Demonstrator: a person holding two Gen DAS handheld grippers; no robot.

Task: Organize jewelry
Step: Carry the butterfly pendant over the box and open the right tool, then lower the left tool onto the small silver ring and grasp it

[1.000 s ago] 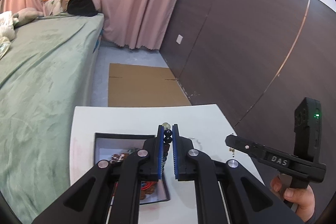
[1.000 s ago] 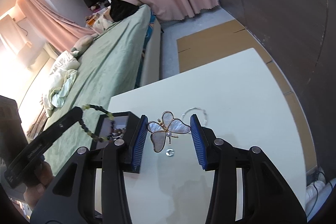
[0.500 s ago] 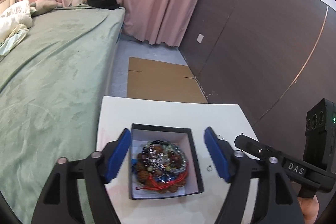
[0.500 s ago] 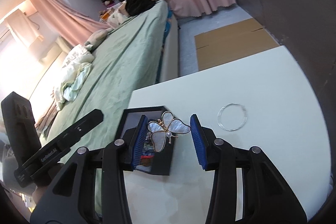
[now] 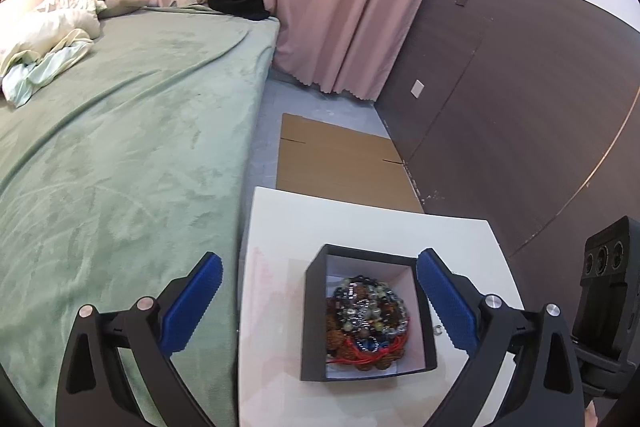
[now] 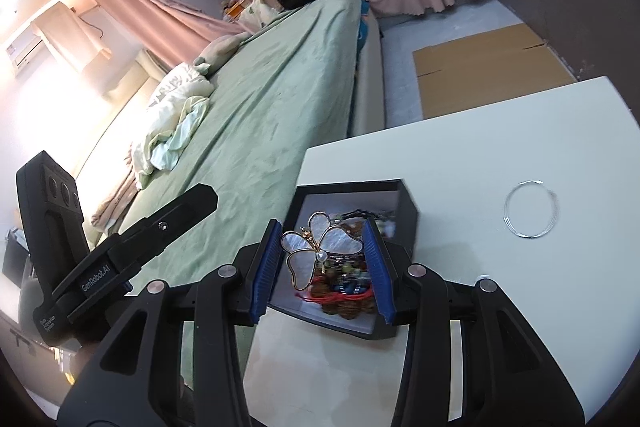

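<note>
A black open box (image 5: 313, 311) on the white table (image 5: 360, 223) holds a pile of bead bracelets (image 5: 366, 315). My left gripper (image 5: 318, 259) hovers over it, its jaws opening wide, one on each side of the box and touching nothing. In the right wrist view my right gripper (image 6: 322, 227) is shut on a gold and pearl butterfly brooch (image 6: 316, 251), held just above the box (image 6: 408, 211) and its beads (image 6: 344, 291). One black finger (image 6: 180, 211) of the left gripper shows at the left.
A thin silver wire hoop (image 6: 530, 209) lies on the table to the right of the box. A tiny ring (image 5: 439, 329) sits beside the box. A green bed (image 5: 120, 167) borders the table's left edge. Flat cardboard (image 5: 340, 159) lies on the floor beyond.
My left gripper opened wide and the dark bead bracelet it held now lies in the box. My right gripper carried the brooch leftward from the bare table to above the box.
</note>
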